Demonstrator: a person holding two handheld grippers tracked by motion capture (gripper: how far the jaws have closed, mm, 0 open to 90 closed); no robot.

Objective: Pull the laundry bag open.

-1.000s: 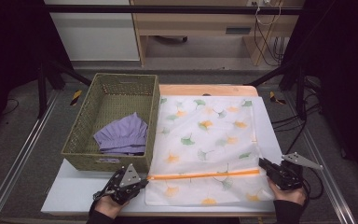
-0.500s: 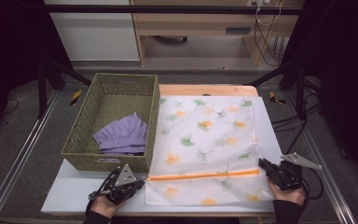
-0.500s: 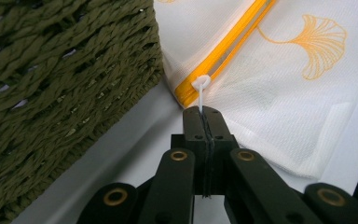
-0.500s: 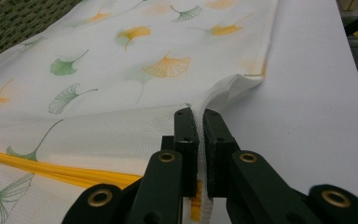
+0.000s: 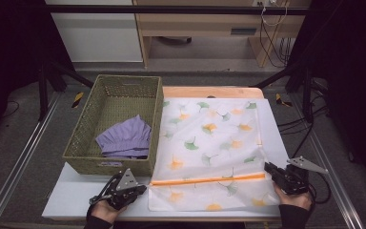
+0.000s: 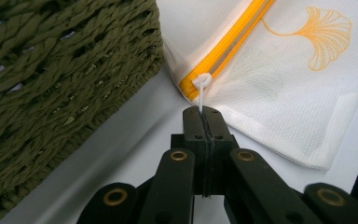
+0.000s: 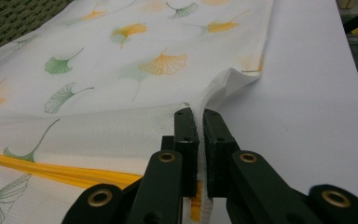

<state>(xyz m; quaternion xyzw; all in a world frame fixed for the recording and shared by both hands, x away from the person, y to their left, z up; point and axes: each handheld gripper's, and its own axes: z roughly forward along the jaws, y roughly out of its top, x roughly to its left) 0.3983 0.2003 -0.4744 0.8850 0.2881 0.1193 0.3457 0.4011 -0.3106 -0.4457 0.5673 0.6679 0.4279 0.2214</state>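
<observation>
Woven olive basket (image 5: pixel 109 164) sits just fwd-left of left gripper (image 5: pixel 143 186) jaws, w/ purple cloth (image 5: pixel 125 138) inside at its near end. White table (image 5: pixel 66 200) under both jaw pairs. Wooden desk (image 5: pixel 195 24) & cables (image 5: pixel 271 28) well beyond right gripper (image 5: pixel 268 168) jaws.

The left gripper (image 6: pixel 204 114) pinches the white zipper pull (image 6: pixel 201 88) of the mesh bag (image 6: pixel 289 79) between its closed fingers (image 6: pixel 193 126); the woven basket (image 6: pixel 60 70) stands left of them.

One woven basket (image 5: pixel 88 143), one purple cloth (image 5: pixel 125 138), one leaf-print mesh bag (image 5: pixel 209 143), two grippers (image 5: pixel 124 188) (image 5: pixel 286 176), one table (image 5: pixel 66 202)
</observation>
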